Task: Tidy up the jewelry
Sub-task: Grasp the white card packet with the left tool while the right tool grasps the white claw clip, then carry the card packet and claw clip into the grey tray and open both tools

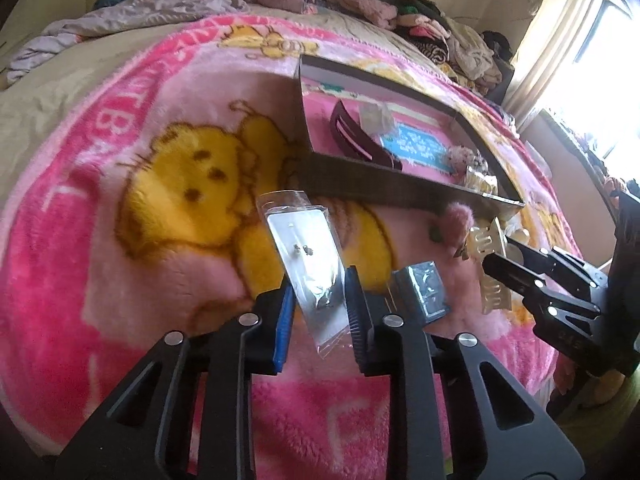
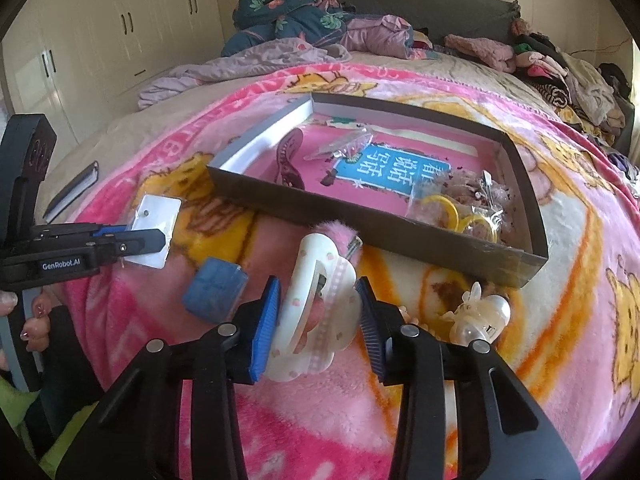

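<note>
On a bed spread with a pink cartoon blanket [image 2: 400,420], two hand-held grippers lift jewelry toward a shallow cardboard box [image 2: 376,220] lying at the far side. The left hand-held gripper [image 1: 320,312] is clamped narrowly on a clear packet holding an earring card [image 1: 306,256], raised off the blanket near the box's left corner. The right hand-held gripper [image 2: 316,312] grips a white hair claw [image 2: 316,308] by its sides, just short of the box's near wall.

The sorting looks partly done: inside the box already lie a dark red hair clip [image 2: 290,160], a small clear bag [image 2: 348,146] and, at the right end, bagged yellow bangles [image 2: 460,216] among other pieces. Still on the blanket are a blue foil packet [image 2: 214,292], a pink fluffy clip [image 2: 340,232] and a pearly rabbit-shaped clip [image 2: 480,316], so several items remain besides the two in hand.

The tangle at the box's right end is too blurred to itemise, the earrings on the card show only as specks, and glare from the window washes out the right edge of the left wrist view
</note>
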`<state>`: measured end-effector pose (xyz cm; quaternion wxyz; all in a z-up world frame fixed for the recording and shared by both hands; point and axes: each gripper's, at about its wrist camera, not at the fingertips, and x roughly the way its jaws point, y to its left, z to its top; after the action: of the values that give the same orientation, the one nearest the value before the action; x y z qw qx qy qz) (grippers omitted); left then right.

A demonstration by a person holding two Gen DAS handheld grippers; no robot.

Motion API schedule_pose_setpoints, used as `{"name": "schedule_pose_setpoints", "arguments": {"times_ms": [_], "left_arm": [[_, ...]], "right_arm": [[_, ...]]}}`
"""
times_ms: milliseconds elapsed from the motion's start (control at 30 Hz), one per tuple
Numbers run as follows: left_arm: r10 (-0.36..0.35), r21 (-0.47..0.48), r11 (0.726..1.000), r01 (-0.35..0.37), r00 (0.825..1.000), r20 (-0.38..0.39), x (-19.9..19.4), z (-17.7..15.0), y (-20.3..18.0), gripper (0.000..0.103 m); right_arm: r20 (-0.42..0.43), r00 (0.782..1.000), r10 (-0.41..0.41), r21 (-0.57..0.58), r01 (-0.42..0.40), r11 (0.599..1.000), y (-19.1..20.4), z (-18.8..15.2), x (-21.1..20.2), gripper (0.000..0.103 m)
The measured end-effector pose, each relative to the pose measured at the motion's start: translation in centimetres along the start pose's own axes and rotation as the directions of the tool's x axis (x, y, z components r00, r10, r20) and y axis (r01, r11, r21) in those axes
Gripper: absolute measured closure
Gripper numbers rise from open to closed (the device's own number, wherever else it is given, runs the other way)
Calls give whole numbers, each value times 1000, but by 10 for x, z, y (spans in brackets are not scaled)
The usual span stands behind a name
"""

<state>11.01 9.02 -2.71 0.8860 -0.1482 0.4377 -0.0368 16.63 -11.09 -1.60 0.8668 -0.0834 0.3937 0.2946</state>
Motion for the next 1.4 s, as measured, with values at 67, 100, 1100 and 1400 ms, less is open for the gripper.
{"name": "schedule_pose_setpoints", "arguments": {"times_ms": [67,100,1100,1400], "left_arm": [[4,2,1000,-4,1000,14,-6,1,1,91],[5,2,1000,-5,1000,22,-9,2,1,92],[-19,63,998,12,993,113,-23,61,-32,92],[-35,94,995,25,993,111,-12,79,-51,92]], "right_arm": [[11,1000,1,-3,-1,1000,2,2,-4,66],[15,1000,3,-4,-3,1000,3,3,-5,66],[134,991,-30,42,24,999,-31,38,-35,67],[156,985,-77,88,63,994,-59,44,-42,68]]}}
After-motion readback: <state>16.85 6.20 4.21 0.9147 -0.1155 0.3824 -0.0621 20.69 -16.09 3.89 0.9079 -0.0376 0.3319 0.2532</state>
